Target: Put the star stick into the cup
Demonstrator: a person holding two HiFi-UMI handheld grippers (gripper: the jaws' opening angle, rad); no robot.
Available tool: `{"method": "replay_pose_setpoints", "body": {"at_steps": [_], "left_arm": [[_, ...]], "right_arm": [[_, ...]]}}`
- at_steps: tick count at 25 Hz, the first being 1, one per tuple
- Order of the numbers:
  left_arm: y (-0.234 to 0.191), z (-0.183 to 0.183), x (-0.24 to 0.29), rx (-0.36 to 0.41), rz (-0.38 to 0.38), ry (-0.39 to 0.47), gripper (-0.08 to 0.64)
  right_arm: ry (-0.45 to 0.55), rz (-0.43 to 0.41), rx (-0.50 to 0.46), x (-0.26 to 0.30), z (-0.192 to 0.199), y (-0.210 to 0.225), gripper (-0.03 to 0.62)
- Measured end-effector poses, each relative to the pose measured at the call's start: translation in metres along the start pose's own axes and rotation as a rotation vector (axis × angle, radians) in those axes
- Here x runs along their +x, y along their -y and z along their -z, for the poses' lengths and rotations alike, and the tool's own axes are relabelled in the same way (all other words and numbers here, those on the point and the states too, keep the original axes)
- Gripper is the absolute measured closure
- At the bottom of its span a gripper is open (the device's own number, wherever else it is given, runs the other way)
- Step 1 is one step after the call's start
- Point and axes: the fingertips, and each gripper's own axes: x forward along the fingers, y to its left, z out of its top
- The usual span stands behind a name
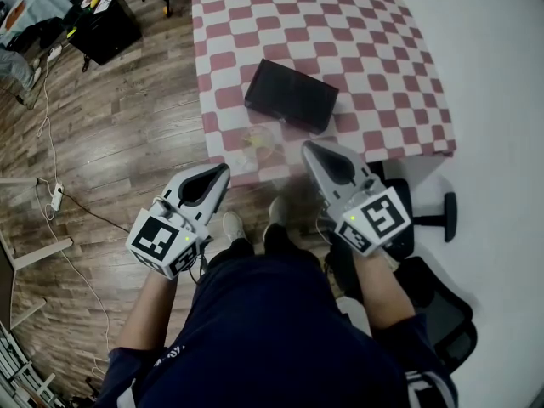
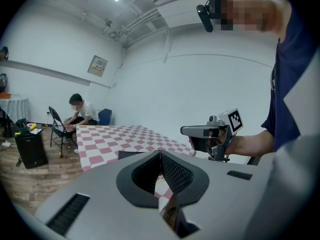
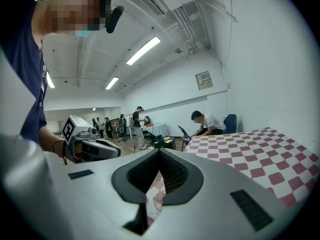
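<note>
My left gripper [image 1: 223,171] sat lower left, jaws together, empty. A faint clear cup [image 1: 259,143] stood mid-frame at the tablecloth's [image 1: 340,24] near edge, between both tips; the star stick I couldn't make out. My right gripper [image 1: 308,148], centre-right, was closed, empty.

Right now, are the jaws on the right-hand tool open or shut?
Shut: in the right gripper view, the right gripper has its jaws meeting at the tips, nothing between them.

grippers [image 1: 224,171] [image 1: 308,146]: 2 | black box [image 1: 291,95]: 1 | cup [image 1: 259,143]: 1 | table [image 1: 340,24]: 1
</note>
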Motion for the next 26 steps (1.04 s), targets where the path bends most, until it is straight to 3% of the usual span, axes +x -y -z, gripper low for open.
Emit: {"method": "replay_pose_setpoints", "body": {"at_steps": [26], "left_arm": [[-0.003,0.004,0.009,-0.023,-0.01,-0.002,0.528]], "right_arm": [[-0.035,-0.002,0.012,0.006,0.01,0.012,0.577]]}}
